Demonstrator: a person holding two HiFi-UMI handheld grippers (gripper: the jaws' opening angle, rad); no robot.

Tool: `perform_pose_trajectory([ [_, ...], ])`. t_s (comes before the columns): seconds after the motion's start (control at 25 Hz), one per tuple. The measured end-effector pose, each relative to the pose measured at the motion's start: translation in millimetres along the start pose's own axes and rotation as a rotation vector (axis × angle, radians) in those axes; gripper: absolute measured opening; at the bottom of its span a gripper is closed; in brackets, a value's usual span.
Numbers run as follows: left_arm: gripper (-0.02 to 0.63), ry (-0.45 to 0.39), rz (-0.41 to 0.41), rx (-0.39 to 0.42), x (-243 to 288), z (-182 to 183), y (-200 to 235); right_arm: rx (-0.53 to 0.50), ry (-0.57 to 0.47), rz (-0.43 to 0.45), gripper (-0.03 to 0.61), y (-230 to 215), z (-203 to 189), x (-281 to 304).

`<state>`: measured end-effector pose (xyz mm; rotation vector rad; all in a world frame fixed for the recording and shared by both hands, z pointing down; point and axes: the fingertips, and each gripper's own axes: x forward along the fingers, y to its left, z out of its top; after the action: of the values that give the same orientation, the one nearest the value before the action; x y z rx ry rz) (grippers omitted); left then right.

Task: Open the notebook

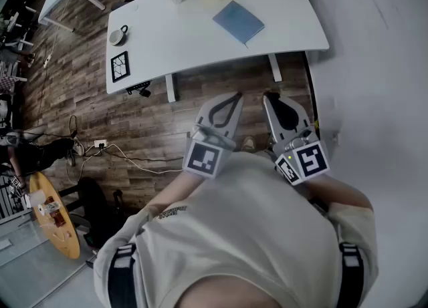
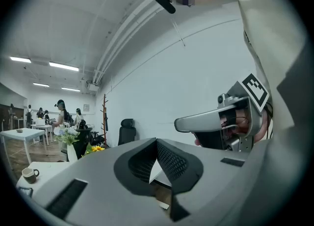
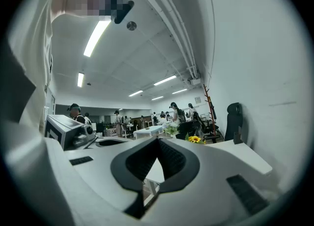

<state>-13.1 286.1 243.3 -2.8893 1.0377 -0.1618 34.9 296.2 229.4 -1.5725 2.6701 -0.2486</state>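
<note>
Two shut claws, nothing in them.
Left claw (image 1: 237, 95) and right claw (image 1: 270, 97) sit side by side, both clenched tight. Ahead is open wood floor (image 1: 200, 109), then the white table (image 1: 175, 41) edge. Farther ahead, well apart, lies the closed blue notebook (image 1: 239, 21).

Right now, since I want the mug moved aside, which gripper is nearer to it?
Left. The left gripper hangs short of the table's front edge, to the right of the mug; the right gripper is beyond it, even farther right.
</note>
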Motion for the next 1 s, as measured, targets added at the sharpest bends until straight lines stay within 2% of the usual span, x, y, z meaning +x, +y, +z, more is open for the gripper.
perform_pose_trajectory([
  [1.0,0.012,0.024,0.024,0.018,19.9,-4.5,-30.4,0.037,-0.022,0.012,0.003,-29.0,-2.8,-26.2],
])
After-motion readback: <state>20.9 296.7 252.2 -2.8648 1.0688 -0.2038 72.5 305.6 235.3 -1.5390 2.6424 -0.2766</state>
